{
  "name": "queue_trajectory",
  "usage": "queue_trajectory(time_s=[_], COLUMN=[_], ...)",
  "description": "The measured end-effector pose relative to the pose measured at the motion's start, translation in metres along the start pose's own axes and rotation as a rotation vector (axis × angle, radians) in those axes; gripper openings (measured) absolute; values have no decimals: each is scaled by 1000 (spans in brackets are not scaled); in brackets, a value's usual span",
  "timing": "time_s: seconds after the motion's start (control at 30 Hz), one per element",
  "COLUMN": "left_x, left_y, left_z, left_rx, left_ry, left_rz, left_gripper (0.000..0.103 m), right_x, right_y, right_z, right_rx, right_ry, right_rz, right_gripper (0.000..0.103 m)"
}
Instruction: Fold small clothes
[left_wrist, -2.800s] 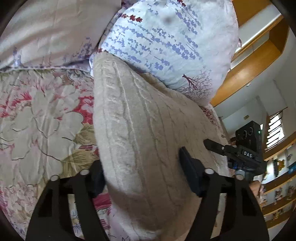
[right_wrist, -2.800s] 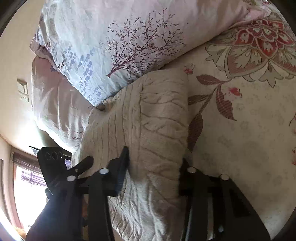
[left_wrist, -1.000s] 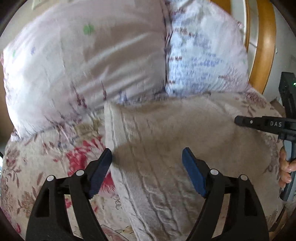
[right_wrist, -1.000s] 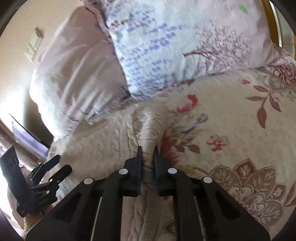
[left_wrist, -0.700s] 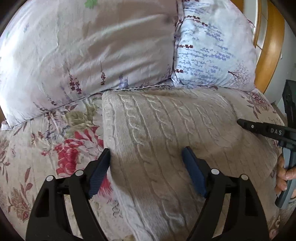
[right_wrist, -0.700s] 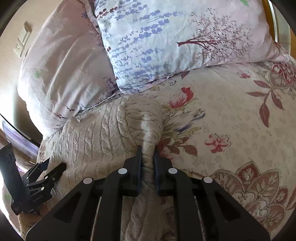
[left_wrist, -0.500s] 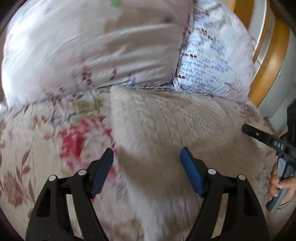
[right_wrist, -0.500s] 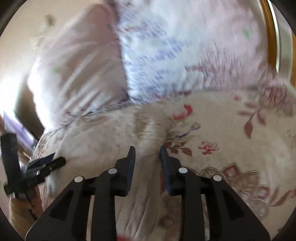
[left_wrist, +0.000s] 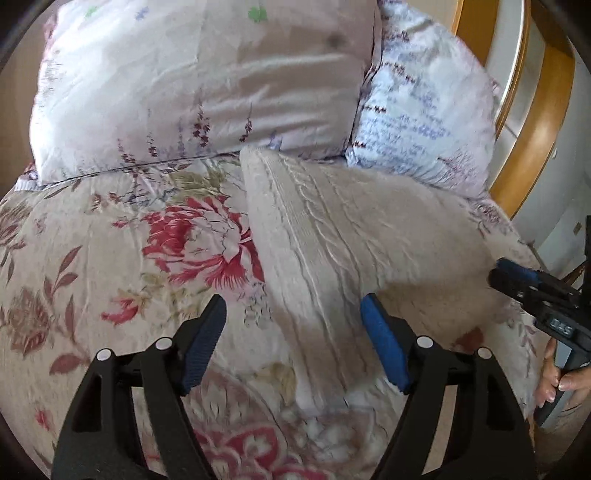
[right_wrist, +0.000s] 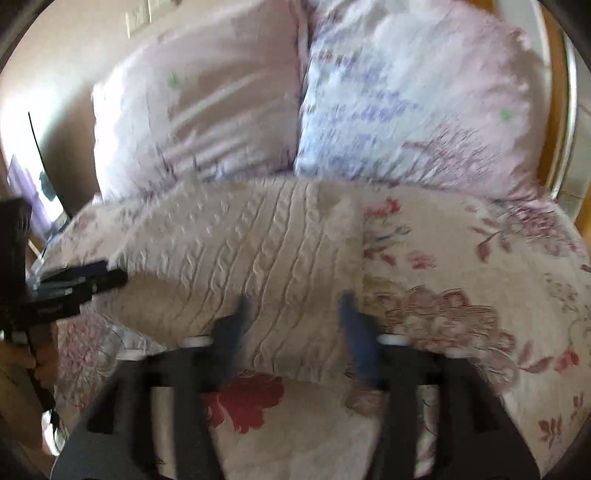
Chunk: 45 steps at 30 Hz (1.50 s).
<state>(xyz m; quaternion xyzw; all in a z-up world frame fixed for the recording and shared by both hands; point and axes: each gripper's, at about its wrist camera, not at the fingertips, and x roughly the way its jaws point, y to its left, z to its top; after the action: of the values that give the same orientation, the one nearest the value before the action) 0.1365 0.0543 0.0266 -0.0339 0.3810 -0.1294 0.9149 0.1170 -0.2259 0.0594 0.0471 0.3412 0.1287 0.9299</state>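
Cream knitted sweater (left_wrist: 332, 236) lying folded on the flowery bed cover (left_wrist: 110, 258), far end right up against two pillows: a pale pink pillow (left_wrist: 192, 85) on the left and a blue-flower pillow (left_wrist: 424, 122) on the right. Wooden bed frame (left_wrist: 532, 122) behind them on the far right.

Left tool (left_wrist: 293, 343) wide open, holding nothing, blue fingers (left_wrist: 384, 347) on each side of the sweater's near left edge. Cannot tell if touching.

Right tool (right_wrist: 293, 325) open too, gripping nothing, near the sweater's near right part, with the right corner (right_wrist: 343, 218) bunched up a little. Very blurry in the right wrist view.

Each tool seen from the other camera, beside the sweater's side edge, with a bit of hand (left_wrist: 561, 376) on the handle.
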Motion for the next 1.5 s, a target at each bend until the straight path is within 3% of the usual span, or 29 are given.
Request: queue_trajectory(time_s=[0.03, 0.13, 0.23, 0.3, 0.53, 0.7, 0.87, 1.5], left_x=[-4, -15, -18, -17, -2, 2, 7, 7], left_y=[-1, -5, -11, -18, -34, -36, -45, -42], left_z=[-4, -21, -34, -41, -52, -53, -54, -52], left_rx=[-2, -44, -63, -53, -13, -1, 54, 33], left_ry=[-7, -14, -13, 4, 74, 94, 115, 116], left_rz=[1, 10, 7, 33, 120, 160, 218, 222], left_gripper=[82, 96, 97, 101, 101, 101, 101, 101], right_x=[-11, -25, -24, -19, 5, 15, 19, 21], right_y=[2, 8, 13, 16, 21, 27, 33, 35], right_z=[-4, -16, -26, -33, -47, -52, -53, -53], right_rx=[-11, -35, -28, -19, 55, 48, 14, 9], right_ry=[-40, -73, -61, -27, 118, 164, 185, 187], right_rz=[-28, -76, -117, -88, -67, -121, -162, -177], right_gripper=[92, 102, 102, 102, 102, 102, 102, 102])
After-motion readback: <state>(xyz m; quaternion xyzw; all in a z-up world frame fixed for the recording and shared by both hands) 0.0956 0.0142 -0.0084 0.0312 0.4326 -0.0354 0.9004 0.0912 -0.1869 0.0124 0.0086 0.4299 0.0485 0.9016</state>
